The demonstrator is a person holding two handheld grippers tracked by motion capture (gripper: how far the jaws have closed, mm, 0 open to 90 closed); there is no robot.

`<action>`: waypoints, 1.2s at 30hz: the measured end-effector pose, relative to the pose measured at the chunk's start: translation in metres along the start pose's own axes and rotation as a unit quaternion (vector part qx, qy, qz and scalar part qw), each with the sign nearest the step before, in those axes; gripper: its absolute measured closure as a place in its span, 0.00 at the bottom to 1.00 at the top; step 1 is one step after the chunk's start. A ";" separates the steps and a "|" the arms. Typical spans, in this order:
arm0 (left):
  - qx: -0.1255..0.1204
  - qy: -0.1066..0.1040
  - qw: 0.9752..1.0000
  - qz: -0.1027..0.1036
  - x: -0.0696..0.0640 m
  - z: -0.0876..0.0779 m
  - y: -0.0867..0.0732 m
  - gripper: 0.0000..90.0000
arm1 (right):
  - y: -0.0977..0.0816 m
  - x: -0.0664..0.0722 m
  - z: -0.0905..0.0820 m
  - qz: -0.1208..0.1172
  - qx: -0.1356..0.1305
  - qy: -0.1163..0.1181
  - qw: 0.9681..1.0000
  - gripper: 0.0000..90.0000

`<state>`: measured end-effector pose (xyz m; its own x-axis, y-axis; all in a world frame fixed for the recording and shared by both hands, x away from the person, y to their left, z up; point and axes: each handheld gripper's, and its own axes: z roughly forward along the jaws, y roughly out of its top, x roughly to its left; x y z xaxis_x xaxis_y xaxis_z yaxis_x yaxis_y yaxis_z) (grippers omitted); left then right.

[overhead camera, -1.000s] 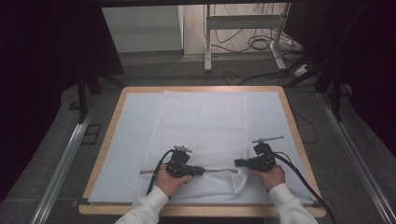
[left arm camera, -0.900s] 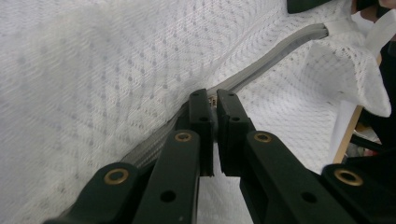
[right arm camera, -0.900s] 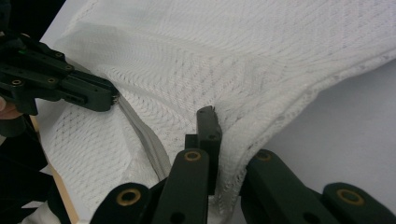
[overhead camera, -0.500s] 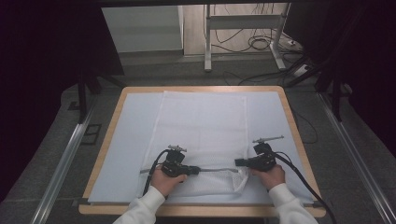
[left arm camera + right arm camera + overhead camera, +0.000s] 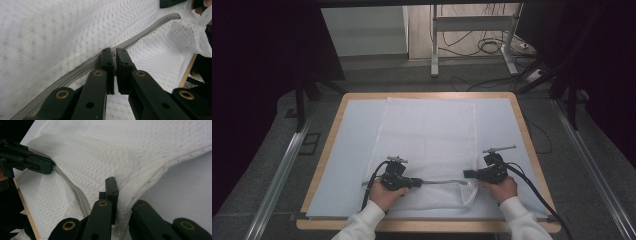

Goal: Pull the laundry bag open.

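The left gripper's point(image 5: 115, 53) jaws are pinched tight on the small pull of the grey zipper point(image 5: 147, 31). The right gripper's point(image 5: 122, 192) jaws squeeze the corner of the white mesh laundry bag point(image 5: 427, 135), near the table's point(image 5: 332, 120) front edge. It looks mid-zip; next, slide the pull along while holding the bag tight.

text: none legible | labels: none | numbers: none | signs: none

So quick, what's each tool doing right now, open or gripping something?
Left tool: closed, pinching the zipper pull on the grey zipper of the white mesh bag.
Right tool: closed on the mesh bag's edge.
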<state>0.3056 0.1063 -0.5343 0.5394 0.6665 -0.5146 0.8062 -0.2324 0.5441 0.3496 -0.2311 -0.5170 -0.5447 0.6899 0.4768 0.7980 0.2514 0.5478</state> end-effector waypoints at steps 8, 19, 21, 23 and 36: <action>-0.008 0.018 1.000 -0.010 0.011 -0.012 -0.005 0.96 | 0.000 -0.003 -0.003 0.000 -0.004 -0.011 1.000 0.98; -0.006 0.018 1.000 -0.011 0.012 -0.015 -0.006 0.96 | -0.001 -0.004 -0.004 0.003 -0.008 -0.004 1.000 0.98; -0.009 0.019 1.000 -0.013 0.014 -0.016 -0.007 0.96 | -0.001 -0.004 -0.005 0.002 -0.007 -0.005 1.000 0.98; -0.011 0.018 1.000 -0.017 0.015 -0.018 -0.008 0.96 | -0.001 -0.004 -0.005 0.002 -0.005 -0.005 1.000 0.98; -0.017 0.026 0.999 -0.022 0.021 -0.027 -0.012 0.96 | -0.001 -0.004 -0.005 0.003 -0.008 -0.005 1.000 0.98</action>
<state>0.3009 0.1418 -0.5336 0.4890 0.7114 -0.5047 0.8201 -0.1777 0.5439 0.3495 -0.2374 -0.5162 -0.5376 0.6975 0.4737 0.7971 0.2372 0.5554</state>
